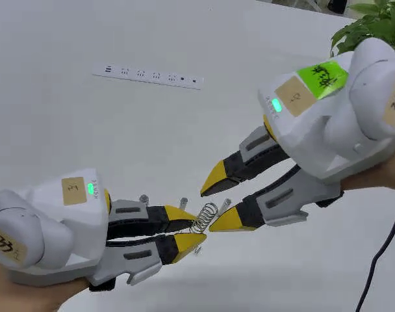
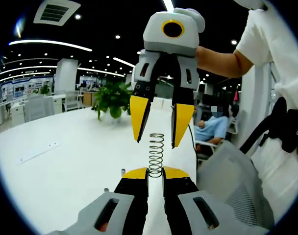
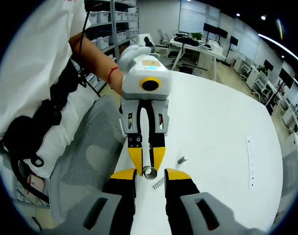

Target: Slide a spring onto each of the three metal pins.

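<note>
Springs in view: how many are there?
2. One coiled metal spring is clamped in the left tongs; a second spring lies on the white table below them. Others may be hidden.

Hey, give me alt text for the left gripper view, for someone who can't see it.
The left gripper is shut on the near end of a spring, which sticks out from its jaws. The right gripper faces it, open, its yellow tips either side of the spring's far end, over a white table.
</note>
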Demonstrator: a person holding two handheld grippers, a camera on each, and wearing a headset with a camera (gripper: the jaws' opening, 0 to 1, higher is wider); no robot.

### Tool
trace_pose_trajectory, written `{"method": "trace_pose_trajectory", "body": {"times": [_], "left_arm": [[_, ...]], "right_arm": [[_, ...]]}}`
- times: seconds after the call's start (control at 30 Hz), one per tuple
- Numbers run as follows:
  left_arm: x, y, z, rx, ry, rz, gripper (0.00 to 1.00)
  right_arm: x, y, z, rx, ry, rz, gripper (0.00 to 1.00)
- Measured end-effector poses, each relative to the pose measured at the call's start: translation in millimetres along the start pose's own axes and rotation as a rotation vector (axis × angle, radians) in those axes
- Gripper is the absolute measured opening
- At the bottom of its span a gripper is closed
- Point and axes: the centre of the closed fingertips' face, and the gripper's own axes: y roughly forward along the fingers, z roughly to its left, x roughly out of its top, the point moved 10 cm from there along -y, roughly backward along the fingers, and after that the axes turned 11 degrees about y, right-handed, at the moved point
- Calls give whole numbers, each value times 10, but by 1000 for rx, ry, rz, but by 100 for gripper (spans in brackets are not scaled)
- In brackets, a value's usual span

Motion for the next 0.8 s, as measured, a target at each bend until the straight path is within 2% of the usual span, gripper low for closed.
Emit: {"method": "trace_pose_trajectory", "body": {"times": [0.1, 0.4, 0.67, 0.8], "left_arm": [[-9, -1, 0, 4, 1, -1, 10], [-34, 11, -8, 4, 4, -9, 10], [-44, 8, -2, 12, -2, -24, 10], [-46, 6, -6, 12, -3, -29, 10]], "right_arm": [[33, 29, -37, 10, -45, 53, 20], [115, 115, -95, 77, -103, 162, 17], [118, 195, -99, 121, -139, 236, 16], [135, 205, -108, 129, -143, 242, 14]]}}
